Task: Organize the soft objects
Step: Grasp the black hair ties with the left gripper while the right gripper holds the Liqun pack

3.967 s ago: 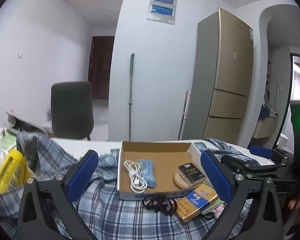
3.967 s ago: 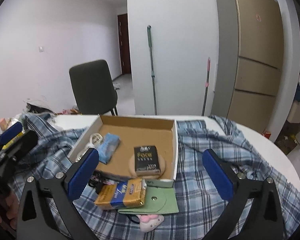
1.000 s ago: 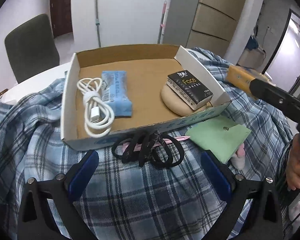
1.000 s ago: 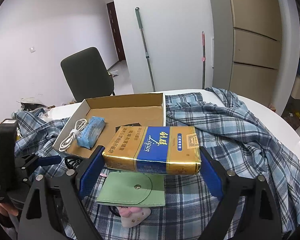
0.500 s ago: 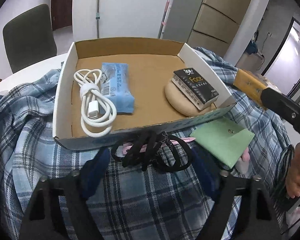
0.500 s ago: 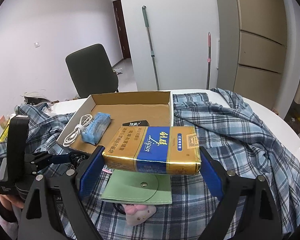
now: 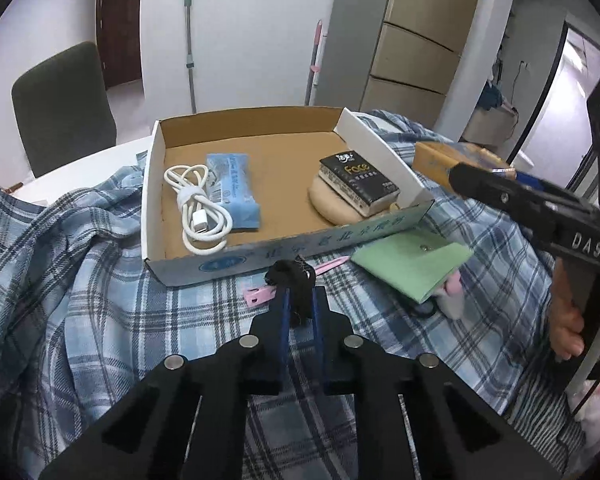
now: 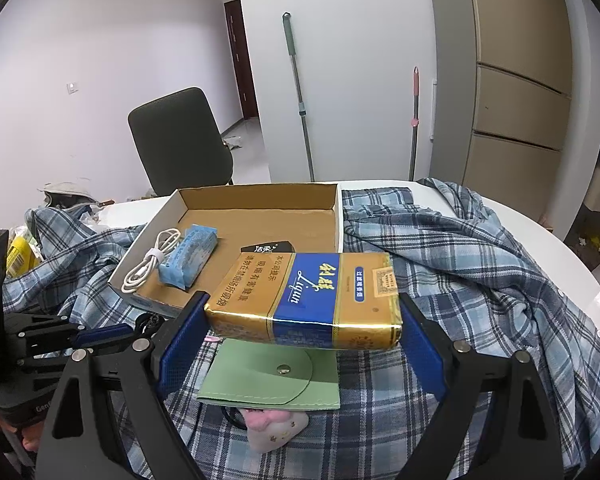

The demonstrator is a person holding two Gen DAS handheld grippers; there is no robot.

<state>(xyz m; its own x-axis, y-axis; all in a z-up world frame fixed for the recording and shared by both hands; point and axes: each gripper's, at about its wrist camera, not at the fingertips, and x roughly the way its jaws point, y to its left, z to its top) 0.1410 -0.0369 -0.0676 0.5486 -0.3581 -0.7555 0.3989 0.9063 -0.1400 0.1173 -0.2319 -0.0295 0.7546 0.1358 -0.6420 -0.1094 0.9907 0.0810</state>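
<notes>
My left gripper (image 7: pixel 299 300) is closing its jaws on a black bundle of elastic loops (image 7: pixel 290 274), and the pads press on it just in front of the cardboard box (image 7: pixel 236 260). The bundle hangs a little above the plaid shirt (image 7: pixel 80 280). My right gripper (image 8: pixel 302 320) is shut on a gold and blue carton (image 8: pixel 304 292), held in the air above the green pouch (image 8: pixel 268 376). Inside the box lie a white cable (image 7: pixel 198 208), a blue tissue pack (image 7: pixel 232 188) and a black tissue pack (image 7: pixel 356 184) on a beige round pad (image 7: pixel 324 204).
A pink plush toy (image 8: pixel 276 424) sticks out from under the green pouch. A pink strip (image 7: pixel 258 294) lies on the shirt beside the left fingers. A dark chair (image 8: pixel 180 140) stands behind the round white table (image 8: pixel 580 264). A yellow packet (image 8: pixel 18 256) lies at far left.
The left jaws have shut on the black bundle, which lay on the shirt before, and lifted it slightly. The right gripper holds the carton in the same place.
</notes>
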